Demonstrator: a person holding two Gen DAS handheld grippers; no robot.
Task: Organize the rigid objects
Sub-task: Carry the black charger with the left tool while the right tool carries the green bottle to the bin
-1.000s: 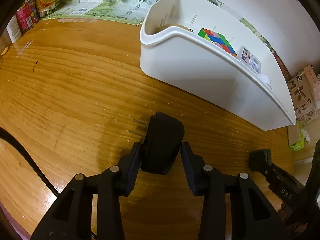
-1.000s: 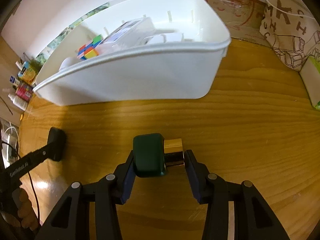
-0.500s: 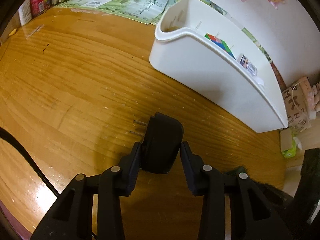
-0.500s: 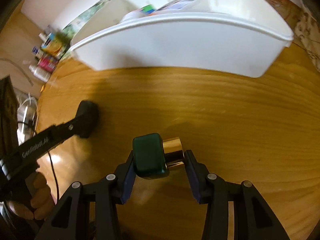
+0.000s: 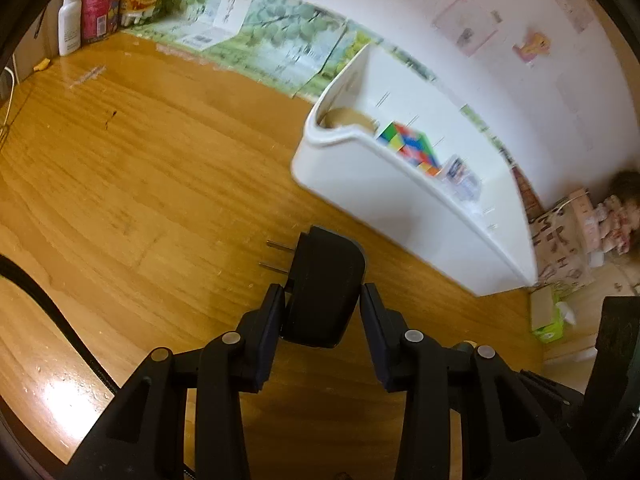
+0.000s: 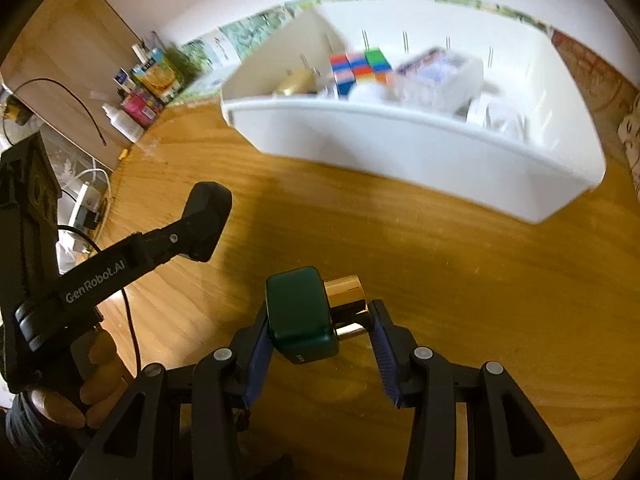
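Your left gripper [image 5: 322,312] clamps the stiff black plug adapter [image 5: 324,284]; your right gripper [image 6: 318,330] pinches the slick green bottle [image 6: 300,316] endwise, likely slippery.

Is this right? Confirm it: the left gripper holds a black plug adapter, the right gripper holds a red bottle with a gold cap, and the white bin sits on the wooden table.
One thing is wrong: the bottle in the right gripper is dark green, not red, as the right wrist view shows. Its gold cap is right, the left gripper does hold the black plug adapter, and the white bin does sit on the wooden table.

Black plug adapter [image 5: 324,288] and green gold-capped bottle [image 6: 304,316] held above table.
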